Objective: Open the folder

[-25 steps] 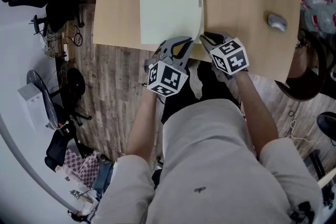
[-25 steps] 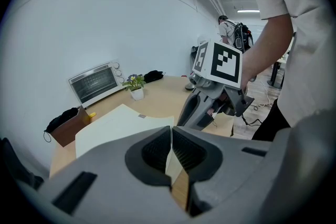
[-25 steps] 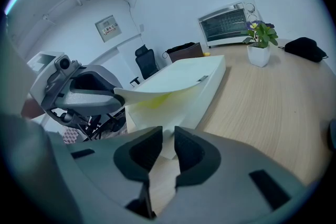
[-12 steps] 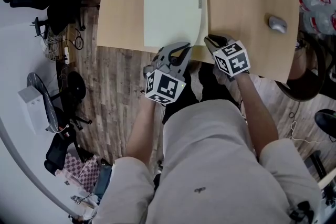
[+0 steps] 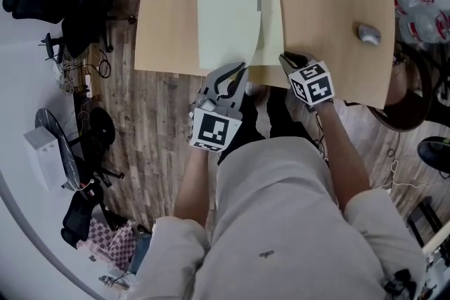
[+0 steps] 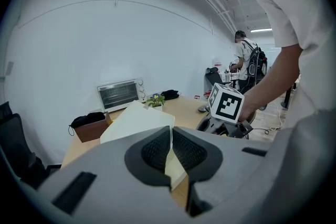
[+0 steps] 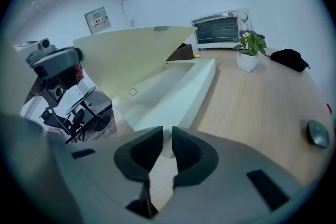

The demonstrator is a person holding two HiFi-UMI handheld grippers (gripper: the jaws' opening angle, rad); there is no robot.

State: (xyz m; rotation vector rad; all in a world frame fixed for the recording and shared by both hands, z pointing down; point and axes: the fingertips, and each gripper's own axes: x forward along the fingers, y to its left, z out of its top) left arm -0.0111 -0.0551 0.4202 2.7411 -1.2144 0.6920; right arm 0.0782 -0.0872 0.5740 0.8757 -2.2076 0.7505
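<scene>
Wooden table (image 5: 330,3), pale folder (image 5: 271,17), cover (image 5: 228,10) lifted

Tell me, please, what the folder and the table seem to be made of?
Folder: probably thin plastic or coated card, pale yellow-green and matt; its raised cover bows in a smooth curve without creasing. Table: light wood or a wood-look laminate, smooth with little sheen; fine grain lines show, but the look alone cannot settle which.
</scene>
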